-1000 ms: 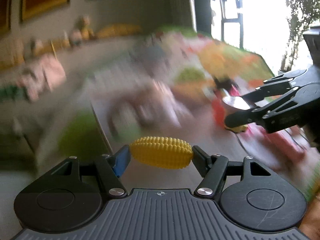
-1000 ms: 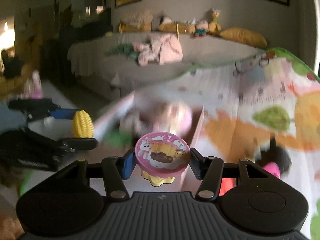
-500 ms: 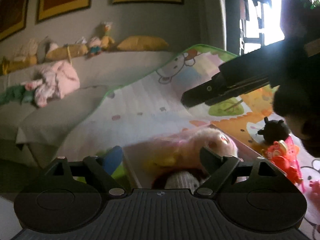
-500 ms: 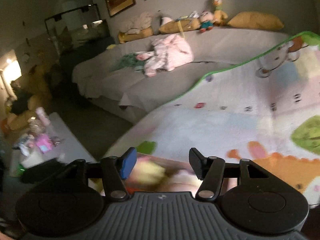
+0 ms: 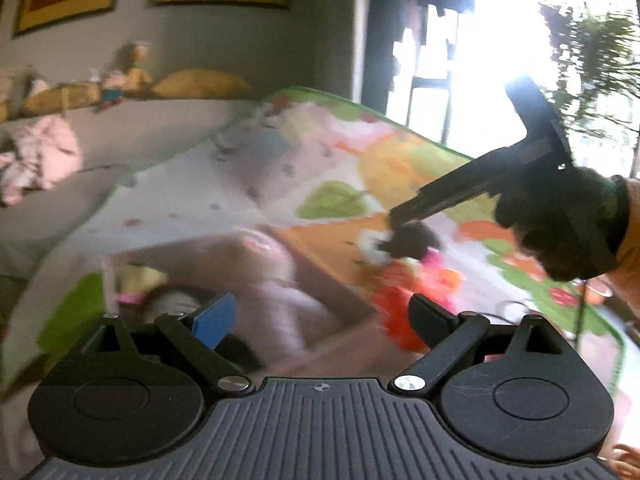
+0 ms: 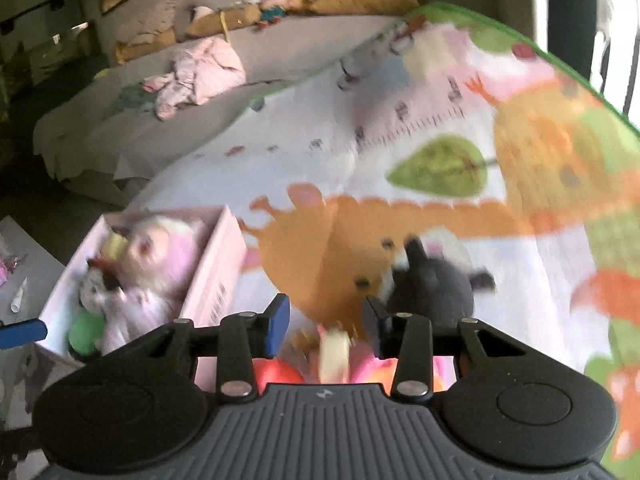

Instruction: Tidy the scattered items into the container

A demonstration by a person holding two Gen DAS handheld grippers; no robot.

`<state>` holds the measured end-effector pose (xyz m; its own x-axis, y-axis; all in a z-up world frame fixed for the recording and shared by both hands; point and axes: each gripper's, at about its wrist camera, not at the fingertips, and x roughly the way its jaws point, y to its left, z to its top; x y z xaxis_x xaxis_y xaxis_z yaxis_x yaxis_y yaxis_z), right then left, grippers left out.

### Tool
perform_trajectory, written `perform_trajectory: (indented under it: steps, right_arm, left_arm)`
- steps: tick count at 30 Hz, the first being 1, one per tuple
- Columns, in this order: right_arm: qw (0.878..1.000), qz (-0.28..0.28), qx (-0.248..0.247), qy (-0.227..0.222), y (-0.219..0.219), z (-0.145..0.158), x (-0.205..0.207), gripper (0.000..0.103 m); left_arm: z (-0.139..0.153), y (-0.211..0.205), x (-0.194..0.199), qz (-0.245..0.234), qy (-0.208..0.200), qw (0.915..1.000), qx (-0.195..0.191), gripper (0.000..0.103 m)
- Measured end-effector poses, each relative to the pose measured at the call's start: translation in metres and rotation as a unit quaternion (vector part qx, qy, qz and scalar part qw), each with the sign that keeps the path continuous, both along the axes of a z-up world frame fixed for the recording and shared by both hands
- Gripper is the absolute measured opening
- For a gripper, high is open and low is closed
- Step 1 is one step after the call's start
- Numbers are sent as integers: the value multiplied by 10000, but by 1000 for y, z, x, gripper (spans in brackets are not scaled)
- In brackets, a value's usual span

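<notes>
A pink box [image 6: 212,276] lies on the play mat and holds a pink plush doll [image 6: 160,248], a green ball [image 6: 86,334] and other toys; it also shows in the left wrist view [image 5: 320,276]. My left gripper [image 5: 322,316] is open and empty above the box's near side. My right gripper [image 6: 324,318] is open and empty above a red and pink toy [image 6: 332,364], left of a black plush toy [image 6: 432,284]. In the left wrist view the right gripper [image 5: 396,218] hangs over the black plush [image 5: 416,242] and the red toy [image 5: 408,300].
A colourful play mat [image 6: 440,168] with a green border covers the floor. A grey sofa [image 6: 280,40] with pink clothes [image 6: 200,72] and stuffed toys stands behind it. A bright window [image 5: 500,80] and a plant are at the right.
The left gripper let go of the yellow corn and the right gripper let go of the pink round toy over the box. Both swung right, the right one to the toys on the mat.
</notes>
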<state>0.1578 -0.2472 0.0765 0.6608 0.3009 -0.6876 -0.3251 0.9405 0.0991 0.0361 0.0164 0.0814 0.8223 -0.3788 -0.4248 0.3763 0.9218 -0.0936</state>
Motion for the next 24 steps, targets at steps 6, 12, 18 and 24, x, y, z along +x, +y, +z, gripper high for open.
perform_trajectory:
  steps: [6,12,18,24]
  right_arm:
    - [9974,407,-588,-70,21,-31,-2,33]
    - [9994,89,-195,-273,9,-13,-25,19]
    - [9950,550,496,-674,5,38,-93,19]
    - [9811,1405,1299,-281,22,52,-134,19]
  left_arm:
    - [-3,-30,-13,-52,75,9992,388,98]
    - [-14,-35,-32,75,283,9970,719,99]
    - [-41,-30,-46,154,794,9935,807,99]
    - [-47,-33,-60,86,902,9938,644,99]
